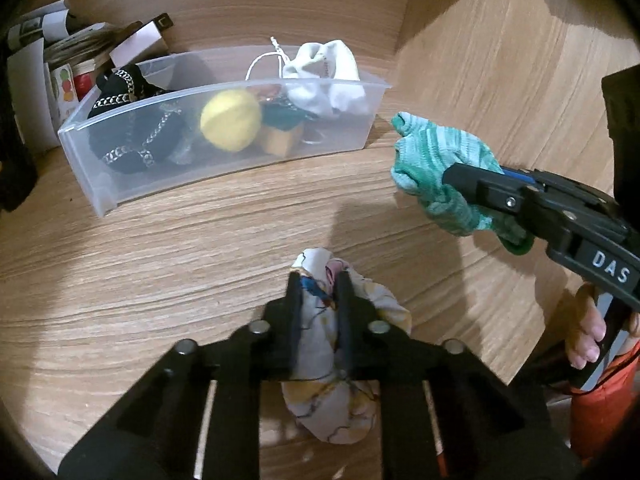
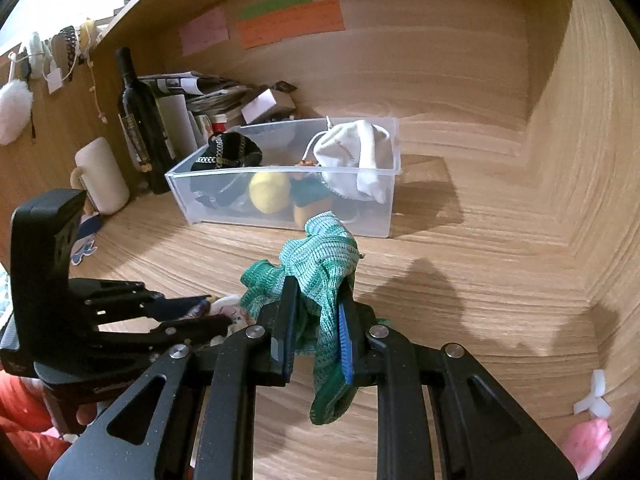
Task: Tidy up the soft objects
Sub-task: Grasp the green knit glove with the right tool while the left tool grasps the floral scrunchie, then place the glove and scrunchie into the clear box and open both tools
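A clear plastic bin (image 1: 224,178) (image 2: 280,220) stands on the wooden desk. It holds a black chain-trimmed piece (image 1: 132,128), a yellow ball (image 1: 231,120) (image 2: 270,191) and a white pouch (image 1: 326,76) (image 2: 356,160). My left gripper (image 1: 318,280) is shut on a pale patterned cloth bundle (image 1: 332,364) above the desk, in front of the bin. My right gripper (image 2: 318,290) is shut on a green knitted cloth (image 2: 320,268), also seen in the left wrist view (image 1: 436,176), just right of and in front of the bin.
A dark bottle (image 2: 138,120), a white mug (image 2: 102,176) and stacked papers and boxes (image 2: 208,92) stand left of and behind the bin. Paper notes (image 2: 290,22) are stuck on the back wall. A pink soft item (image 2: 586,446) lies at the front right.
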